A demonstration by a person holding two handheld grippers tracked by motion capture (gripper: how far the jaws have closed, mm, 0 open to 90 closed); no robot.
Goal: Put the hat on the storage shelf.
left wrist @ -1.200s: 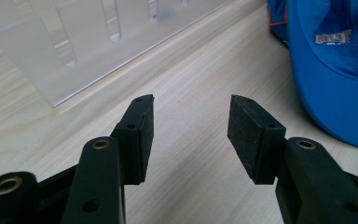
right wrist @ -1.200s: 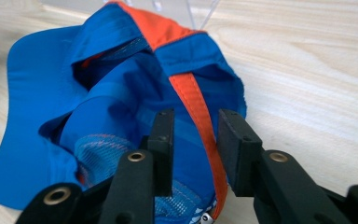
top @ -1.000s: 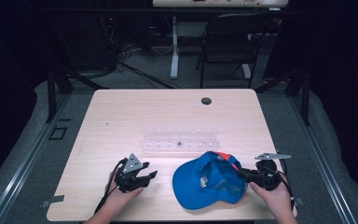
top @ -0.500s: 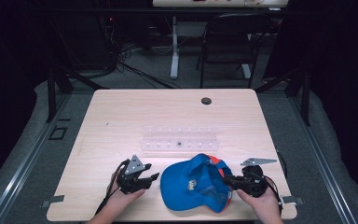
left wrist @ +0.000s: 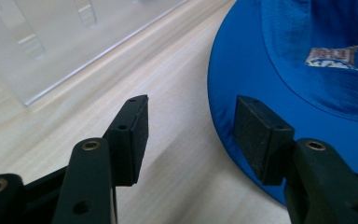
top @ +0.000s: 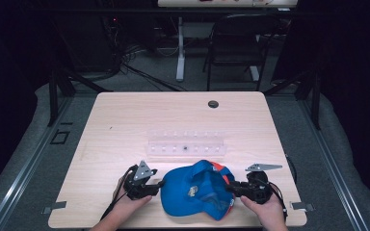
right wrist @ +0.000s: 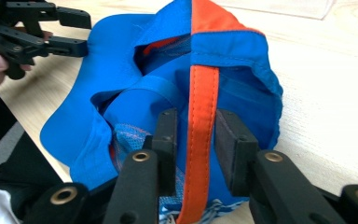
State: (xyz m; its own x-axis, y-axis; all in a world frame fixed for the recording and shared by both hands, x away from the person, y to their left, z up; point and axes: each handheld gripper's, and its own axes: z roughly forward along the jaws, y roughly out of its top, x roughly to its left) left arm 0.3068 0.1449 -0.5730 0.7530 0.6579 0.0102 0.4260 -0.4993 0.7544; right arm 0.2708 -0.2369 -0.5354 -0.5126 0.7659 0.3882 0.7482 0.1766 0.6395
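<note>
A blue cap (top: 192,188) with an orange stripe lies on the wooden table (top: 125,120) near its front edge, brim pointing left. My right gripper (top: 230,187) is shut on the cap's rear: in the right gripper view its jaws (right wrist: 196,126) pinch the orange strap (right wrist: 204,93) and the blue cloth beneath. My left gripper (top: 159,185) stands open at the brim's left edge. In the left gripper view its jaws (left wrist: 191,107) straddle the brim's rim, one pad over the blue brim (left wrist: 307,60), the other over bare wood.
A clear plastic rack (top: 185,144) lies just beyond the cap, its edge (left wrist: 51,46) also close ahead in the left gripper view. A dark cable hole (top: 213,104) sits at the table's far side. A chair (top: 236,43) and cables lie beyond the table.
My right gripper has dragged the cap to the left across the table. The brim now reaches my left gripper, which has stayed nearly in place and open.
</note>
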